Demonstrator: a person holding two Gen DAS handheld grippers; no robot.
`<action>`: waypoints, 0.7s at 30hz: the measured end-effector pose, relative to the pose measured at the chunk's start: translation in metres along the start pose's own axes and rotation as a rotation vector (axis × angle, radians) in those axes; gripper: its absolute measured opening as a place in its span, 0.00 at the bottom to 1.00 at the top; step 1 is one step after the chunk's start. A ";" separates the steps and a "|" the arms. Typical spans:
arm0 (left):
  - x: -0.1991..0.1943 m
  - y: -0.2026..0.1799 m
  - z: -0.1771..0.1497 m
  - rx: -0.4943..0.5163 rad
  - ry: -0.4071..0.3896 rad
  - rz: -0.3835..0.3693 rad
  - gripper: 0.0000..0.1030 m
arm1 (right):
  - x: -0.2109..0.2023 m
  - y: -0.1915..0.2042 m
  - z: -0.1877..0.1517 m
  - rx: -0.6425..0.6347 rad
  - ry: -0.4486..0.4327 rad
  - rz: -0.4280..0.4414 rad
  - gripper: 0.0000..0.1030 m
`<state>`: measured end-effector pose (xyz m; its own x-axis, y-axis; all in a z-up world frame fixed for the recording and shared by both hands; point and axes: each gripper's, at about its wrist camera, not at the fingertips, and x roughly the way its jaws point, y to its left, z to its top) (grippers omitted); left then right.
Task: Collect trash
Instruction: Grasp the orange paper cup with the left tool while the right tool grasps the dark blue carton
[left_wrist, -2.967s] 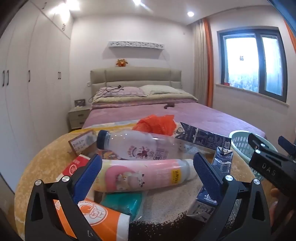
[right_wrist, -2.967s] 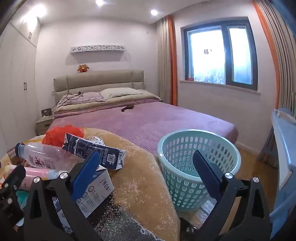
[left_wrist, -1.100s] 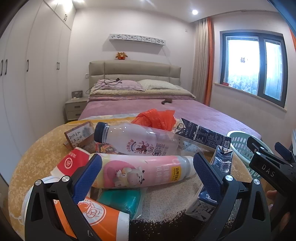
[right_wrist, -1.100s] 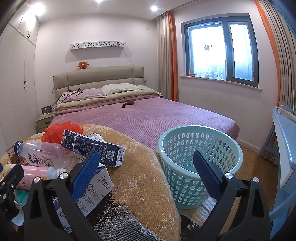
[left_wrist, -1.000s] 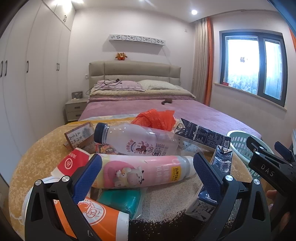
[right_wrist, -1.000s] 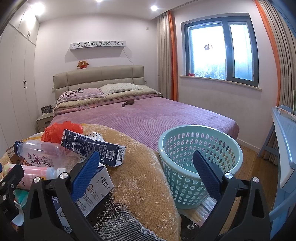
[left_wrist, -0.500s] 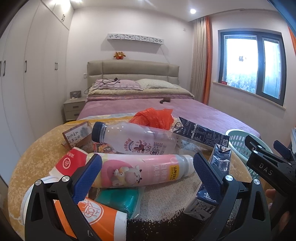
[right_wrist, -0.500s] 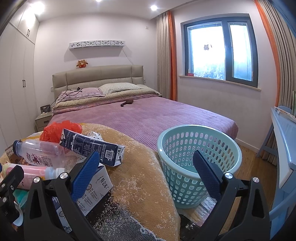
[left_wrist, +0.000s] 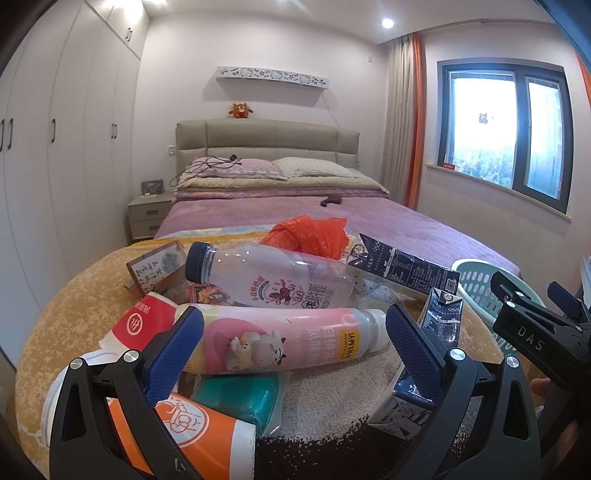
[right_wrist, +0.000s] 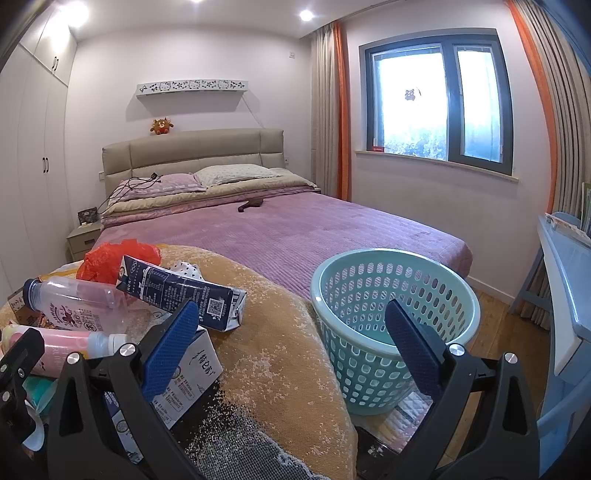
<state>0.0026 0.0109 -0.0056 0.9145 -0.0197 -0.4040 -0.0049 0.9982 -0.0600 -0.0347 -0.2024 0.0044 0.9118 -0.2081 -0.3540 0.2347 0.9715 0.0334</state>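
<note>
Trash lies piled on a yellow blanket (left_wrist: 74, 306). A pink bottle (left_wrist: 280, 339) lies crosswise just beyond my open left gripper (left_wrist: 295, 350), whose blue pads flank it without touching. Behind it are a clear bottle (left_wrist: 273, 277), an orange plastic bag (left_wrist: 310, 236) and a long dark carton (left_wrist: 406, 266). An orange paper cup (left_wrist: 199, 428), a teal packet (left_wrist: 236, 402) and a small milk carton (left_wrist: 439, 325) sit closer. My right gripper (right_wrist: 295, 350) is open and empty, above the blanket edge, with a white carton (right_wrist: 188, 373) by its left pad and the teal basket (right_wrist: 395, 317) to the right.
A bed with a purple cover (right_wrist: 295, 229) fills the room behind the pile. A red-and-white cup (left_wrist: 140, 325) and a small brown box (left_wrist: 155, 266) lie at the pile's left. A blue desk (right_wrist: 569, 266) stands at the far right, wardrobes (left_wrist: 55, 147) on the left.
Both views have shifted slightly; the pile sits a little lower and nearer in the left wrist view. Both grippers stay open, and no object has been moved.
</note>
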 end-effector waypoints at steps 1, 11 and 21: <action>-0.001 0.001 0.000 -0.002 -0.004 0.002 0.93 | 0.000 0.000 0.000 0.001 -0.001 -0.002 0.93; -0.079 0.026 0.006 -0.052 -0.092 0.065 0.93 | -0.030 0.010 0.003 -0.043 -0.037 0.075 0.83; -0.086 0.064 -0.035 -0.093 0.144 0.136 0.93 | -0.042 0.053 -0.019 -0.123 0.202 0.342 0.58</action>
<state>-0.0902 0.0746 -0.0069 0.8358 0.1001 -0.5398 -0.1676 0.9828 -0.0773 -0.0670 -0.1401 0.0031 0.8430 0.1435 -0.5185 -0.1232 0.9896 0.0736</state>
